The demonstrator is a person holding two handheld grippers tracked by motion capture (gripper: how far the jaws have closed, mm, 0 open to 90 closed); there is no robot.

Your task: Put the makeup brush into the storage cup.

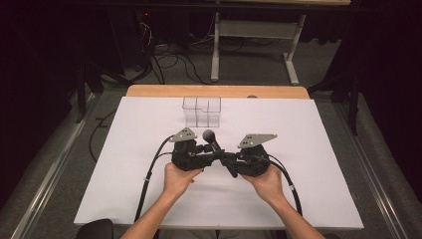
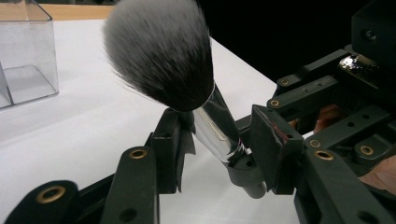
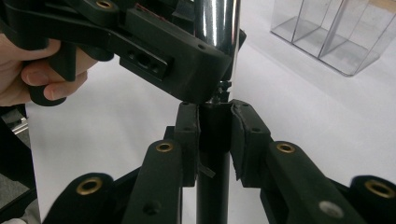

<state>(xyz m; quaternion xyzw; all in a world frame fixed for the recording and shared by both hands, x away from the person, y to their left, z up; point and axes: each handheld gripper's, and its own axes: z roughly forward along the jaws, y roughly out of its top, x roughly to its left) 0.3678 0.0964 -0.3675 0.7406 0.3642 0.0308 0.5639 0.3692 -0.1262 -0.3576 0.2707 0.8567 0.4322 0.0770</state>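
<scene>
Clamping the brush handle (image 3: pixel 212 140), right tool (image 3: pixel 214 135); left tool (image 2: pixel 219 140) flanking its ferrule, contact seemingly partial, handle's end cropped.

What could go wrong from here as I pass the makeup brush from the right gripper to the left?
1. The left gripper straddles the shiny metal ferrule of the makeup brush without clearly pinching it; if the right gripper lets go of the black handle early, the brush could slip.
2. The two grippers sit almost touching, so pulling apart may knock them together.
3. The clear organizer stands just beyond and could get bumped.
</scene>
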